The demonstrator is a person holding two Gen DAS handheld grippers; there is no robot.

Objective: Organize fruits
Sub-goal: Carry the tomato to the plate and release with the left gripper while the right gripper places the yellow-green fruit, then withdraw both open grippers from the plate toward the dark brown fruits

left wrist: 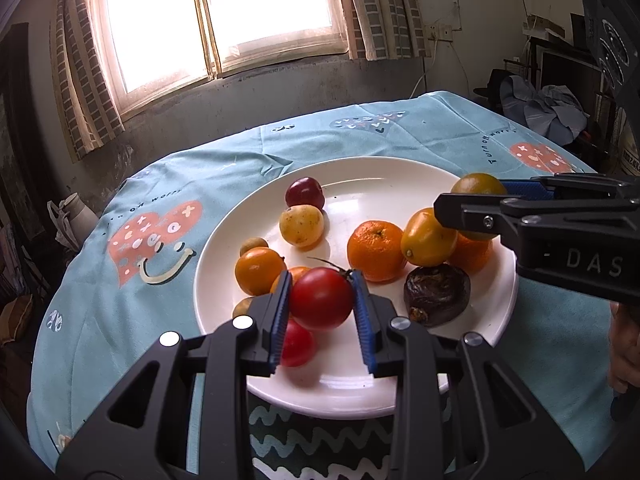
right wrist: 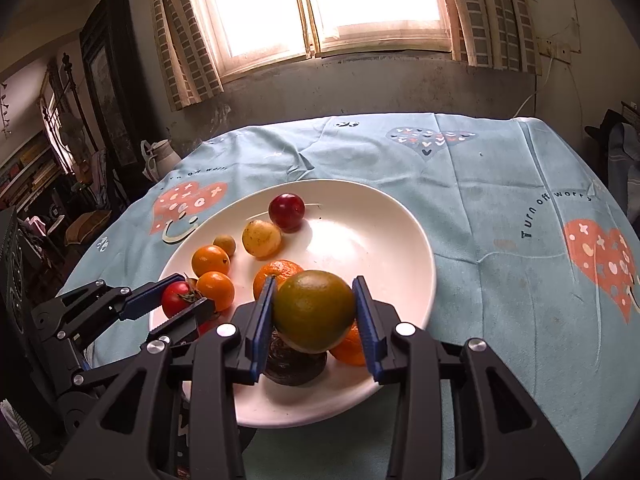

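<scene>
A white plate (left wrist: 360,184) on the blue tablecloth holds several fruits: a dark red plum (left wrist: 305,193), a yellow fruit (left wrist: 301,226), a mandarin (left wrist: 375,251), small oranges (left wrist: 259,270) and a dark wrinkled fruit (left wrist: 437,294). My left gripper (left wrist: 321,280) is shut on a red tomato (left wrist: 321,298) over the plate's near left part, just above a second tomato (left wrist: 296,342). My right gripper (right wrist: 315,284) is shut on a green-orange citrus (right wrist: 314,310) above the wrinkled fruit (right wrist: 294,368). The right wrist view shows the left gripper (right wrist: 192,292) with its tomato (right wrist: 174,298).
The blue tablecloth (right wrist: 500,200) with heart prints lies bare to the right of and behind the plate (right wrist: 360,240). A white jug (right wrist: 162,158) stands beyond the table's far left edge. A person's hand (left wrist: 624,352) shows at the right rim.
</scene>
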